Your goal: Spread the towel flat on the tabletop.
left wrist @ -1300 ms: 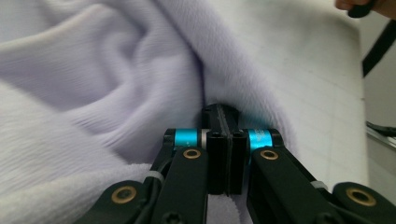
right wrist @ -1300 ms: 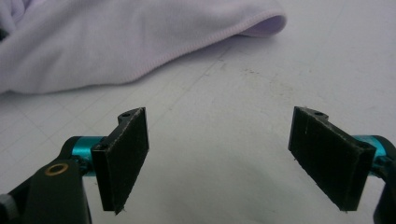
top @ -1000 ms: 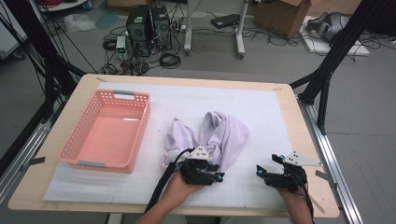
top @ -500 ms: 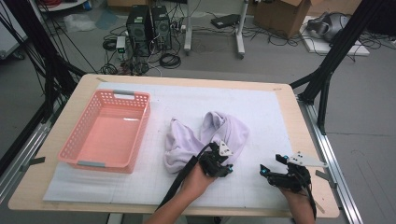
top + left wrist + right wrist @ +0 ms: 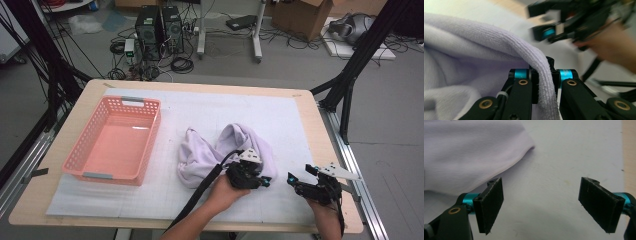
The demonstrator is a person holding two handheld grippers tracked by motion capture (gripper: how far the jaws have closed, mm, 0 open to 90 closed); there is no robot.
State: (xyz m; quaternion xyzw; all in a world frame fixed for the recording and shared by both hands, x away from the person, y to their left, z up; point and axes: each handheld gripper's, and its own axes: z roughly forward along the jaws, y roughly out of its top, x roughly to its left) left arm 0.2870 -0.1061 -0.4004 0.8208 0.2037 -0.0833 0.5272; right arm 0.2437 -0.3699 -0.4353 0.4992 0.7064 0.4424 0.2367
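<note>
Crumpled pale lilac cloth (image 5: 220, 150), soft ribbed weave, near edge pinched in left gripper (image 5: 545, 86); right gripper (image 5: 541, 205) wide, empty.

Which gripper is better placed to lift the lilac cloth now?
The left gripper: it is shut on a fold of the lilac cloth. The right gripper is open over bare table.

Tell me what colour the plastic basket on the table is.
Salmon pink; the perforated plastic basket shows best in the high view.
</note>
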